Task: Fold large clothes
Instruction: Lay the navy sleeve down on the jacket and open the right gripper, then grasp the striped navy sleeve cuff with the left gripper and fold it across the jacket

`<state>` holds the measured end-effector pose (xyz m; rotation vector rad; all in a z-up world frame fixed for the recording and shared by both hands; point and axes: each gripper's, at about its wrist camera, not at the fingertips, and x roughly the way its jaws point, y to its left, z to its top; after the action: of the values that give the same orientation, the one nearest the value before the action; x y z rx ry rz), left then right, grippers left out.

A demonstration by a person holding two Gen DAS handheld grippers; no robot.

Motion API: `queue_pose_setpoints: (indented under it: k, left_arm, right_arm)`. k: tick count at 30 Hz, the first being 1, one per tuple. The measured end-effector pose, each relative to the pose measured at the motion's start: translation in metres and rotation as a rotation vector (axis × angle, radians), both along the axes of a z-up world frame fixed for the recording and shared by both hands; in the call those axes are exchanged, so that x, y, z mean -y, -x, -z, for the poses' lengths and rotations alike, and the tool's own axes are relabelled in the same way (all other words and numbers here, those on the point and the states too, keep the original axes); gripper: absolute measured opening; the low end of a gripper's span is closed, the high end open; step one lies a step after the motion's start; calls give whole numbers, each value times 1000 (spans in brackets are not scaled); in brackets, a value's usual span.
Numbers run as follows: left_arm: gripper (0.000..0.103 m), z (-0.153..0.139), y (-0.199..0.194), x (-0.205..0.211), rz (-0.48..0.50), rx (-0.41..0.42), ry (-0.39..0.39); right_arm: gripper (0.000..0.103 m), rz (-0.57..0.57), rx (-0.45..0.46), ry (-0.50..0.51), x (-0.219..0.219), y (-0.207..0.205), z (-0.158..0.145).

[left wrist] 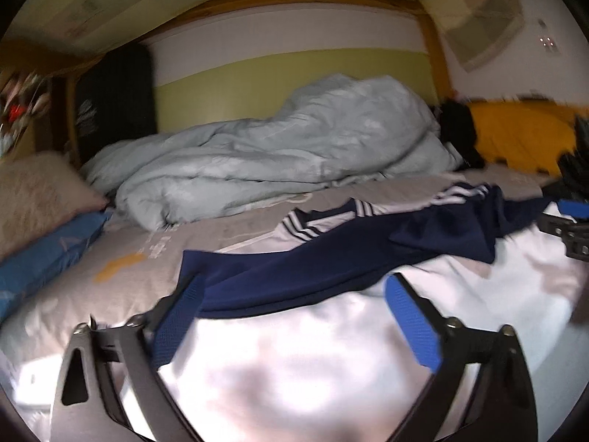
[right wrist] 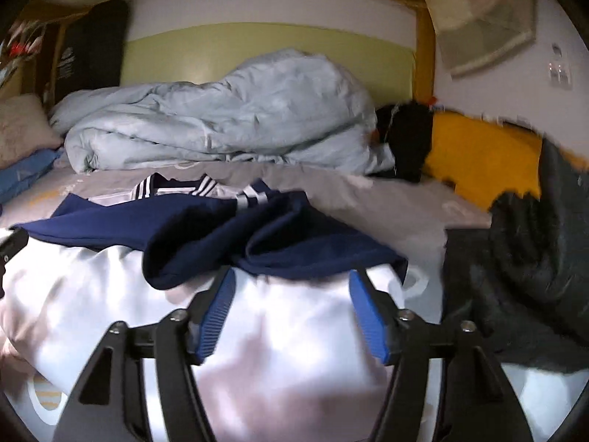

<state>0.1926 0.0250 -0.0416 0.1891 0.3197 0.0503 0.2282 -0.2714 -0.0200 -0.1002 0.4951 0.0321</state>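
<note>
both tools (left wrist: 291, 313) (right wrist: 291, 305) spread over a rumpled white-and-navy jacket (left wrist: 331, 258) (right wrist: 221, 235).

Dim room; white garment (left wrist: 294, 350) overexposed with glare; motion blur throughout; strong fisheye edge warping.

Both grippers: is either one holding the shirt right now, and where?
Neither. The left gripper and right gripper are both open above the white and navy shirt, gripping nothing.

Your bed (left wrist: 147, 276) carries the white-and-navy garment (left wrist: 331, 269) near its front edge. The crumpled duvet (left wrist: 276, 154) lies along the back edge, pillows (left wrist: 33, 191) at the left edge.
</note>
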Motion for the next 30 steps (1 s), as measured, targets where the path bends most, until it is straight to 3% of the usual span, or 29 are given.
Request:
queue_pose_setpoints:
  k: [2,4,7,9,16,17,19,21,23,25,30]
  left_arm:
    - [91,-9,-1,13,52,-20,36]
    - [91,-23,-9,26,119,-55,119]
    - [84,-41,-35,51,186,-123,179]
    - [81,-46,-56,67,244,-190,222]
    - [66,-24,-119,112,292,-409,282]
    - [59,-18,-127,115,291,-442,289]
    - [43,-4,-141,117,255,-491,297]
    - [17,8,-151,117,243,-531,314]
    - [6,10,-153,111,214,-523,313]
    - [6,1,-153,101,64,-466,234]
    - [5,-21,-160,44,-141,-389,193]
  right_arm:
    - [67,8,-1,-14,3,-2,-1]
    - [79,3,5,-11,1,-1,0]
    - [89,21,14,-11,1,0,1]
    - [103,69,2,-18,4,-2,3]
    - [103,151,-32,-79,21,-6,7]
    - [103,160,-36,-90,24,-7,7]
    - [103,176,-36,-107,28,-6,8]
    - [103,196,-34,-106,29,-6,8]
    - [103,194,-22,-86,25,-3,6]
    - [103,190,-14,-55,19,-3,6]
    - [103,177,-29,-5,9,-7,8]
